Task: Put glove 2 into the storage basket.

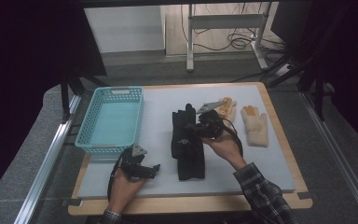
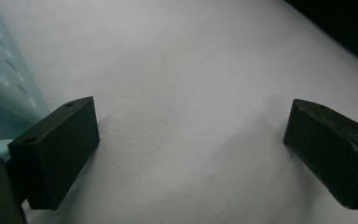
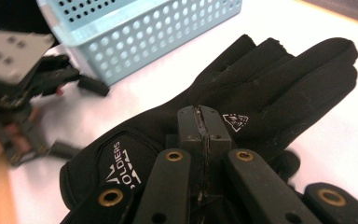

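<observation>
The right gripper (image 1: 200,125) has its two black jaws pressed flat together with nothing caught between them; in the right gripper view the closed tip (image 3: 204,122) hangs just above the back of a black glove (image 3: 261,79). That glove lies palm down on the white mat, fingers spread toward the far side, with a small white emblem near the knuckles and white lettering on the cuff. Whether the tip touches the fabric cannot be told.

From above, the person's right hand (image 1: 223,144), in a plaid sleeve (image 1: 261,196), holds this gripper over the black gloves (image 1: 186,144), which lie as a dark lengthwise heap in the middle of the mat.

The left gripper (image 1: 145,169) rests low near the front left of the mat, held in the person's left hand (image 1: 123,186). Its jaws stand wide apart and grip nothing; in the left gripper view only bare white mat (image 2: 191,93) lies between them.

Just beyond the left gripper stands a light blue plastic basket (image 1: 86,135) with perforated walls, at the left side of the table. To the right of the black gloves, near the far edge, lie two cream gloves (image 1: 254,123) with orange fingertips, side by side and well apart from the basket. The mat sits on a wooden table (image 1: 191,205)
</observation>
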Demonstrator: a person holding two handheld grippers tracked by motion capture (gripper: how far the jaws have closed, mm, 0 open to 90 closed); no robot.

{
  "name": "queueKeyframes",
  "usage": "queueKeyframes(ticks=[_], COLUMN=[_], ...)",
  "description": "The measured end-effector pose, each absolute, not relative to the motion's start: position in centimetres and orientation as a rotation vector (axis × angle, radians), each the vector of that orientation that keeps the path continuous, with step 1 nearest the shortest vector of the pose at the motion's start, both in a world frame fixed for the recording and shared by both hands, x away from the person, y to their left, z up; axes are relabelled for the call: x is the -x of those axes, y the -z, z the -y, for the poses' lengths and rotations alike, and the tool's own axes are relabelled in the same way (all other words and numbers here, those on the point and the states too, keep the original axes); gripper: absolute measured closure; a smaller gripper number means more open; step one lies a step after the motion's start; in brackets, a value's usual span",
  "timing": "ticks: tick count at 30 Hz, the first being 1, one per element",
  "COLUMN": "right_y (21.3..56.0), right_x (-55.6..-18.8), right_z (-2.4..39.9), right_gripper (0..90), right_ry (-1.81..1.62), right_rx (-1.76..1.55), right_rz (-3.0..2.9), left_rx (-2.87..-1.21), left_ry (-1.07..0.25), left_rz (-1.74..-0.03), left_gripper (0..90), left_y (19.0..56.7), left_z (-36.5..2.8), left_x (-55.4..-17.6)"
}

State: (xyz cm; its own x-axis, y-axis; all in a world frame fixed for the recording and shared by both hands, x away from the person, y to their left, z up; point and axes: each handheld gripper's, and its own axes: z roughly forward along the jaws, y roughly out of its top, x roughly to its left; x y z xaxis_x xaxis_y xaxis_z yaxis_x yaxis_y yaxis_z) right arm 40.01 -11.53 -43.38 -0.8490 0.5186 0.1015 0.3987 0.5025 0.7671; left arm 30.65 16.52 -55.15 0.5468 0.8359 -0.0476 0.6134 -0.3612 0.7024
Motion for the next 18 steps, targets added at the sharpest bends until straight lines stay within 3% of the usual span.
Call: queueKeyframes(ticks=[8, 18], right_y=[44.4, 47.5], right_x=[-37.0, -36.9], right_z=[13.6, 13.5], right_gripper=[88.4, 88.3], right_ry=[-1.252, -1.192], right_rx=[-0.766, -0.804], right_rz=[-2.631, -2.672], left_rx=[-2.097, -2.104], left_ry=[-0.419, -0.421], left_rz=[-1.167, -1.164], left_gripper=[3.7, 3.7], left_y=[55.1, 55.1], left_z=[-16.5, -16.5], left_x=[-30.7, -30.7])
